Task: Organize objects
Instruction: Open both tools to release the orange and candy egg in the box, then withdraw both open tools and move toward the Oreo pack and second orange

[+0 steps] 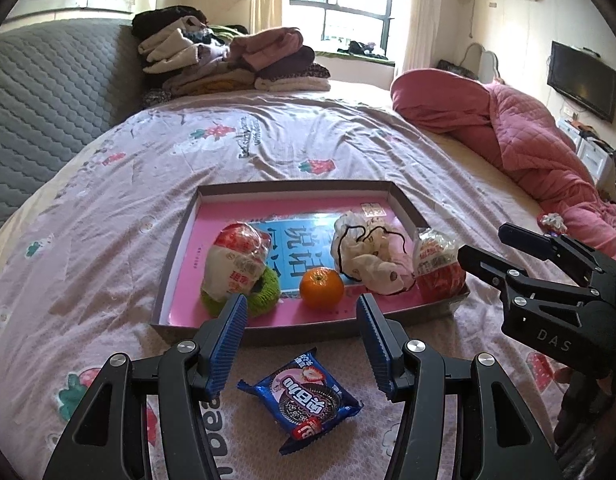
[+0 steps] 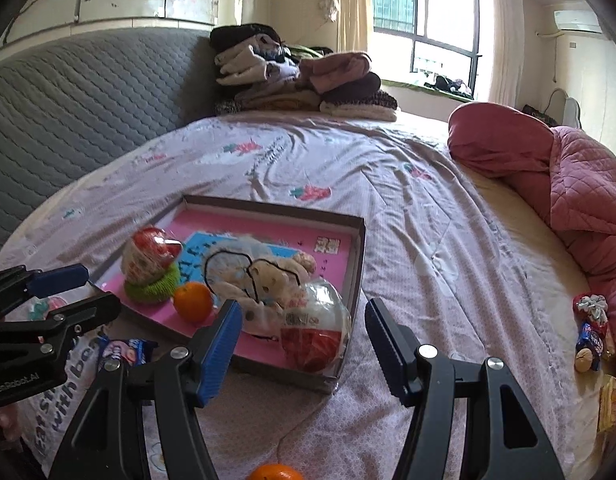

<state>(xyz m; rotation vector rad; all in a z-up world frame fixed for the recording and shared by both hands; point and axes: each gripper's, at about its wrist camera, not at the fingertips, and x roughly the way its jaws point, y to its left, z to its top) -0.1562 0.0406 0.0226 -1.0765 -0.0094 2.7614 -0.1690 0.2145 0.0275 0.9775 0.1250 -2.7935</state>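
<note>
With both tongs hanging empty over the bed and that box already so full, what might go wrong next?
1. The cookie packet lies flat on the soft sheet; the open left tongs might pinch fabric with it.
2. The wrapped snack leans against the box at its near corner; a nudge may tip it out.
3. An orange sits at the right view's bottom edge, easily overlooked.

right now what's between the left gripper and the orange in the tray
In the left wrist view, only the near wall of the tray and a strip of its pink floor lie between the open left gripper and the orange; nothing else.
</note>
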